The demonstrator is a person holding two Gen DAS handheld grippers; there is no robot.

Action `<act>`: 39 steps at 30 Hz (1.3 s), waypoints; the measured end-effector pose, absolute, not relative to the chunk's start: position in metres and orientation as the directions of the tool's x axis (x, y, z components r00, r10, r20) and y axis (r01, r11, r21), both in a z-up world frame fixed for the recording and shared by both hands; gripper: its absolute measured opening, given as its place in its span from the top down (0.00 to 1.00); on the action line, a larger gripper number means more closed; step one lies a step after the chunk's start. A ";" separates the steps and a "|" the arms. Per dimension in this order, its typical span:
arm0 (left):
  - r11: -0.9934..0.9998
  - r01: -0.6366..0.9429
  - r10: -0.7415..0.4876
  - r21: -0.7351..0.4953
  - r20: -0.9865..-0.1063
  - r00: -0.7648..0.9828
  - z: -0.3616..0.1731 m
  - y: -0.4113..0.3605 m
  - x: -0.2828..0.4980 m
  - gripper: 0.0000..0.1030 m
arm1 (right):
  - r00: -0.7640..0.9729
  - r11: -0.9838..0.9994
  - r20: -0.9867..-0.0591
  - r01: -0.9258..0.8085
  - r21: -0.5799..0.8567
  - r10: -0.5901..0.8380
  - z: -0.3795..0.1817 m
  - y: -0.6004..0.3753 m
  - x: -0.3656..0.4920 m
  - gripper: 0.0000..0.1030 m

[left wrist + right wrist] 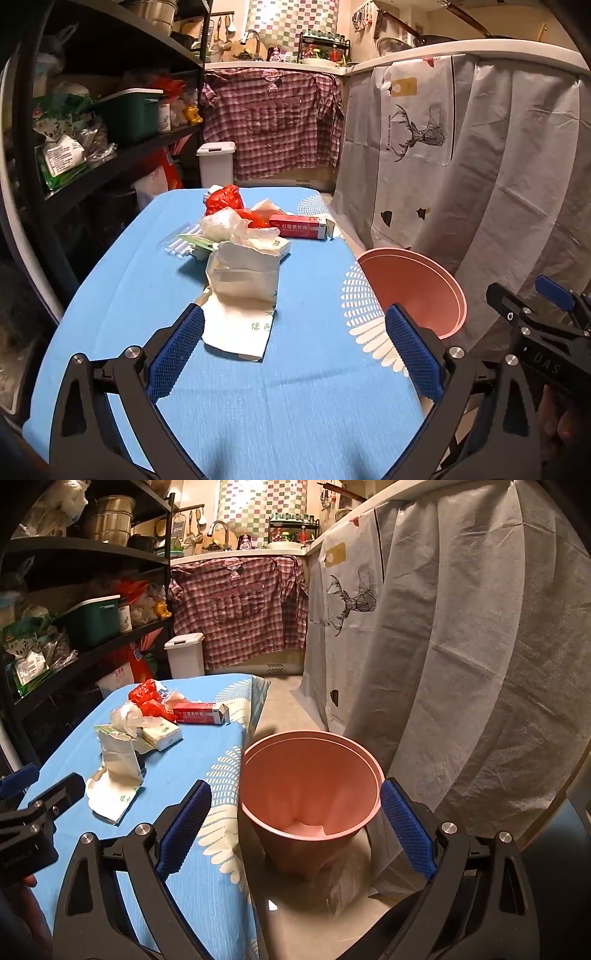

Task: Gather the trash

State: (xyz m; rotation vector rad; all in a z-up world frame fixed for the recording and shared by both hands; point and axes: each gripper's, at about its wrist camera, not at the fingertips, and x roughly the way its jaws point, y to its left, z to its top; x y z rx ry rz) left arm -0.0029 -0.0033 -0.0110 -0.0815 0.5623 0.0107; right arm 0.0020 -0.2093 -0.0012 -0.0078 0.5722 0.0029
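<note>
A heap of trash lies on the blue tablecloth: a crumpled white paper bag, a clear plastic wrap, a red plastic bag and a red carton. My left gripper hovers open just short of the paper bag, nothing between its blue pads. A pink bin stands on the floor beside the table's right edge. My right gripper is open above the bin's near side, empty. The paper bag and red carton show to its left.
A dark shelf rack full of packets runs along the left. A white lidded bin stands past the table's far end. Grey printed curtains hang on the right, close behind the pink bin. A checked cloth hangs under the far counter.
</note>
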 end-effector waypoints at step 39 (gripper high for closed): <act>0.997 -0.028 -0.011 -0.065 -0.539 0.842 -0.014 -0.006 -0.005 0.08 | 0.849 1.000 -0.529 -0.004 -0.006 0.000 -0.002 -0.213 0.003 0.12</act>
